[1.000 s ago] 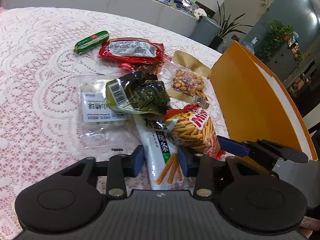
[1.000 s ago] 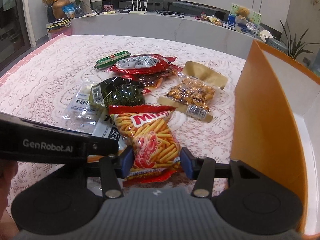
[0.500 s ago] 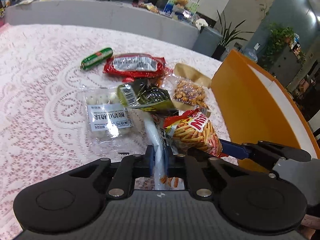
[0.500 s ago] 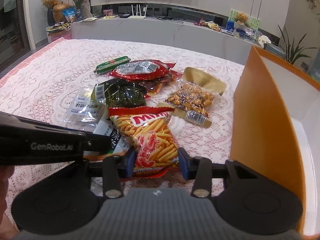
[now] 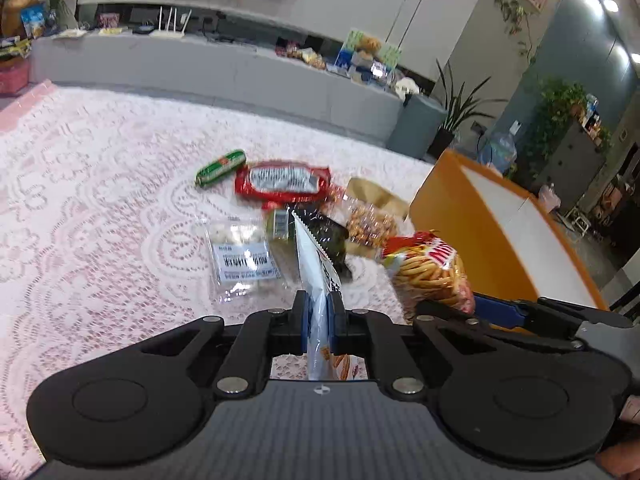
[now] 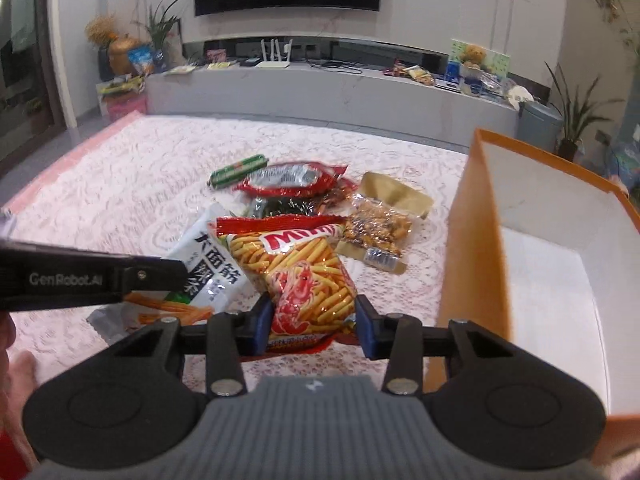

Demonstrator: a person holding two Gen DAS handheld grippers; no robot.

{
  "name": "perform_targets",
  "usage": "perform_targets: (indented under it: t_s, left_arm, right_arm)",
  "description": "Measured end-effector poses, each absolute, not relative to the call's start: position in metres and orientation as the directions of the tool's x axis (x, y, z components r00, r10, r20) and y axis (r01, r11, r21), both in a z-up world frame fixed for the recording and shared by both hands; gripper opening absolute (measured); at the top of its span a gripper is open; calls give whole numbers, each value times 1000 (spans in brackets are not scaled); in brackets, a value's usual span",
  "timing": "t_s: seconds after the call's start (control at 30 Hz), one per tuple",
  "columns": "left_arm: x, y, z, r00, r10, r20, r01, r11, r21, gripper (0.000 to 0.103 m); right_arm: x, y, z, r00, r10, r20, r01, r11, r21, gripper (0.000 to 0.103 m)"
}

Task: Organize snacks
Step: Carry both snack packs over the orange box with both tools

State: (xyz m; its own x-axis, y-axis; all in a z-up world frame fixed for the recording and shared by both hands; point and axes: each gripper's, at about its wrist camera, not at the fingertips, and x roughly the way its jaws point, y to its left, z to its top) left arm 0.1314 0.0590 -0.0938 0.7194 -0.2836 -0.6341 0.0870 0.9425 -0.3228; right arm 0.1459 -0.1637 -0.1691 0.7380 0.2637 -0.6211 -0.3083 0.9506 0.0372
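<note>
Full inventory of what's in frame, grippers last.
White wheat-stick packet: 1, lifted, in left gripper.
Red-yellow shrimp-stick bag: 1, in right gripper.
Green sausage stick: 1, table, far.
Red foil packet: 1, beside sausage.
Dark green seaweed packet: 1, centre.
Clear white-candy bag: 1, left of pile.
Tan nut pouch: 1, near box.
Orange open box: 1, right.
Pink lace tablecloth: 1.
Left gripper: shut.
Right gripper: shut.
</note>
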Motion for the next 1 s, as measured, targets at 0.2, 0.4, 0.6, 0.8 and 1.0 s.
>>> perform_targets:
  t_s: [0.2, 0.4, 0.6, 0.8, 1.0]
  left_arm:
    - [113, 50, -57, 760, -284, -584, 120, 945, -304, 9]
    - [108, 26, -23, 783, -323, -533, 180, 936, -303, 9]
    - [116, -18, -5, 775, -387, -500, 264, 917, -301, 9]
    - [133, -64, -1, 738, -456, -498, 352, 889, -292, 9]
    - [157, -106, -15, 675, -498, -545, 418, 866, -274, 9]
  right_arm:
    - [129, -187, -135, 738, 304, -602, -281, 950, 135, 41]
    - [120, -226, -98, 735, 332, -592, -244, 943, 225, 41]
    - [115, -279, -76, 743, 299, -598, -164, 949, 270, 41]
    - [120, -325, -68, 725, 252, -641, -98, 959, 266, 41]
    - [141, -353, -76, 680, 215, -701, -54, 968, 244, 41]
